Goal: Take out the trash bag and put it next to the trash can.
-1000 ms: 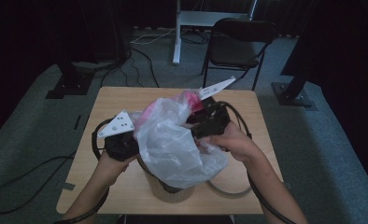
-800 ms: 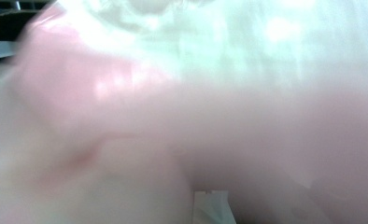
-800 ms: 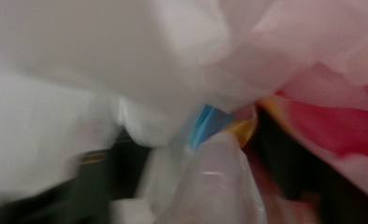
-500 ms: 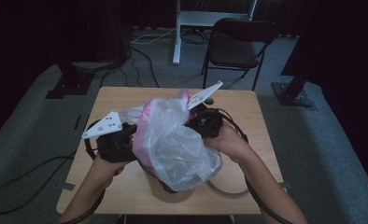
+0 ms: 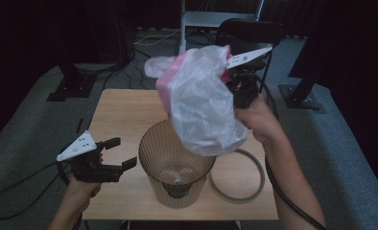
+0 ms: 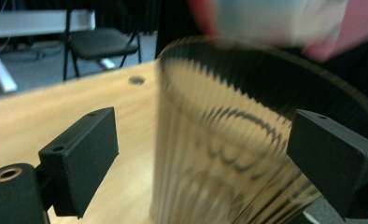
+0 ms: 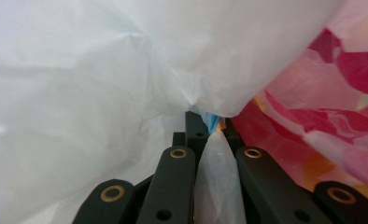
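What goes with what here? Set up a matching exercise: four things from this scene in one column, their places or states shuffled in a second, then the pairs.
1. plastic bag
2. ribbed bin
3. grey ring
4. left gripper

A. lying flat on the table, right of the bin
B. open, jaws beside the bin's wall
C. pinched in the right gripper, held above the bin
D. standing upright on the table

Pairs: 1-C, 2-D, 3-A, 4-B

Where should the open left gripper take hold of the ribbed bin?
Probably the ribbed bin's upper rim on its left side, coming in level from the left gripper. The bin stands upright and open-topped, too wide to span, so one of the fingers would go inside the wall, one outside.
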Demonstrator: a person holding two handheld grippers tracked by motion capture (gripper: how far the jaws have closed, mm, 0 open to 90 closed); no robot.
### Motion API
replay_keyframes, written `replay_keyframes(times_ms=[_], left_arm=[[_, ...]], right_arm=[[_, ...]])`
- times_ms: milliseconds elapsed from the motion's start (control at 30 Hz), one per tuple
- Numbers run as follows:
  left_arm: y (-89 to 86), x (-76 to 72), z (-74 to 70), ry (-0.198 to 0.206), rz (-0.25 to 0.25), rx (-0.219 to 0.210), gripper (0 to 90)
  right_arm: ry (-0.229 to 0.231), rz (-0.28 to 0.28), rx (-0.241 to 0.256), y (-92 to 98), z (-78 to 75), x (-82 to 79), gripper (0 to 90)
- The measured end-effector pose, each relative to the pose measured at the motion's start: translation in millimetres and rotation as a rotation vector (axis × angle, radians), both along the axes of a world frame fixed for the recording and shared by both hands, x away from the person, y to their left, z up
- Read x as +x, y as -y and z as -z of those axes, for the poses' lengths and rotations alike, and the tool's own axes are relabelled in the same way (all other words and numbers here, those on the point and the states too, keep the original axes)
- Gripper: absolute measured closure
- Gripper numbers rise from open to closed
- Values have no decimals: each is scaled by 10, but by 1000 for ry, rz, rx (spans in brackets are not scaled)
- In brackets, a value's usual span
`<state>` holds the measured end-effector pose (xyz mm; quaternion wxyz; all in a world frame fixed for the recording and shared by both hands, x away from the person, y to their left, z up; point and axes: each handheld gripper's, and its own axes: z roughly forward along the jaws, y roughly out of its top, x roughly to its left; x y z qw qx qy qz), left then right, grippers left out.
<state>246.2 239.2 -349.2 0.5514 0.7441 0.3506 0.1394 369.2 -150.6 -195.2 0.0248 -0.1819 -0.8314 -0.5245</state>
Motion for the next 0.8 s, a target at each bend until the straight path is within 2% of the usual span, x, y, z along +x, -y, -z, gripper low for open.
replay_keyframes(times_ms=[33,100,167,200,300,333,367,400,433,533,567,600,667,733,800], left_arm=[[-42,8,77,-21,-20,9,89],[-98,24,250,-74,-36,29,0],[-128,26,441,-122,-44,48,0],[-129,19,561,-137,-57,77,0],[-105,-9,824,-137,-86,131,0],[-100,-18,914,-127,-103,159,0],[-100,-26,1002,-122,-112,171,0],[-106,-20,1083,-137,-109,180,0],[-114,-12,1161,-153,-107,180,0],[-145,2,1344,-155,-139,166,0],[-154,19,1410,-173,-145,160,0],[-156,32,1454,-188,-141,162,0],[-142,41,1526,-186,-134,193,0],[-125,48,1585,-194,-126,225,0],[-121,62,1646,-199,-126,236,0]], right_arm=[[11,21,9,52,-52,32,889],[11,60,27,144,-133,87,889],[34,131,11,241,-203,159,889],[43,163,-8,270,-216,190,888],[32,235,-38,350,-164,328,888],[26,256,-50,373,-122,376,888],[10,271,-41,400,-70,430,888],[-3,286,-43,424,-10,483,888],[-11,309,-49,446,54,534,888],[-58,363,-37,503,286,709,888],[-70,377,-36,513,350,757,888],[-93,398,-47,520,460,831,888],[-126,430,-58,521,641,943,888],[-144,458,-66,515,816,1032,887],[-169,483,-83,500,987,1114,887]])
